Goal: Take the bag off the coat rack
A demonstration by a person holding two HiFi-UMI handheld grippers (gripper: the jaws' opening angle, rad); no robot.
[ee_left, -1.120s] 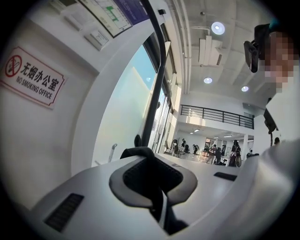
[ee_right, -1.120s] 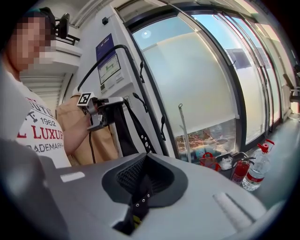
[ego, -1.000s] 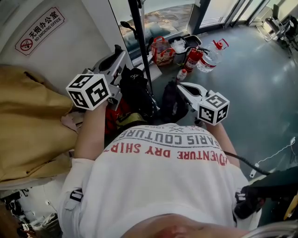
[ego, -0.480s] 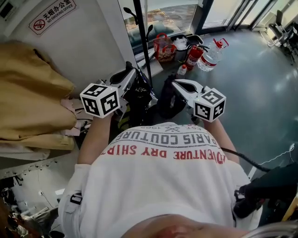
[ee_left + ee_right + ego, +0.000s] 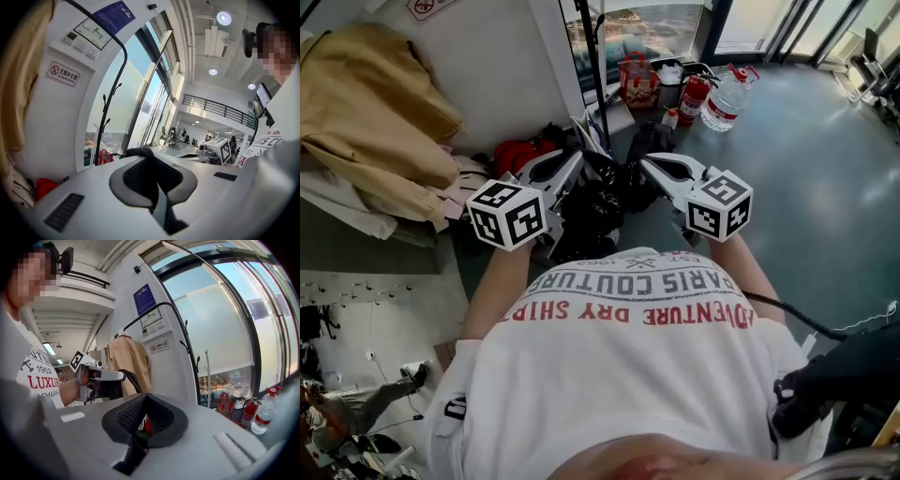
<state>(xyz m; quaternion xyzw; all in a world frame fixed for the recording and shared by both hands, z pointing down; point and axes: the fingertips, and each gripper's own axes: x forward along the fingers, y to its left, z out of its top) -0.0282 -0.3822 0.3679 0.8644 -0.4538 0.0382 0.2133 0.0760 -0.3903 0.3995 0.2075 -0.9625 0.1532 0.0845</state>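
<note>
Two grippers are in view, the left gripper (image 5: 578, 157) and the right gripper (image 5: 645, 162). Each carries one marker cube (image 5: 508, 214), which makes two cubes in all. There is one black bag (image 5: 598, 208) and one coat rack (image 5: 595, 66). One tan coat (image 5: 380, 103) is at the wall. By the window there are one fire extinguisher (image 5: 695, 96), one large water bottle (image 5: 724, 97) and one red-handled carrier (image 5: 638, 82). The wall bears one no-smoking sign (image 5: 62, 75) and one blue poster (image 5: 114, 15). Three round ceiling lights (image 5: 223, 18) are lit. There is one person (image 5: 628, 375), in a white shirt.
</note>
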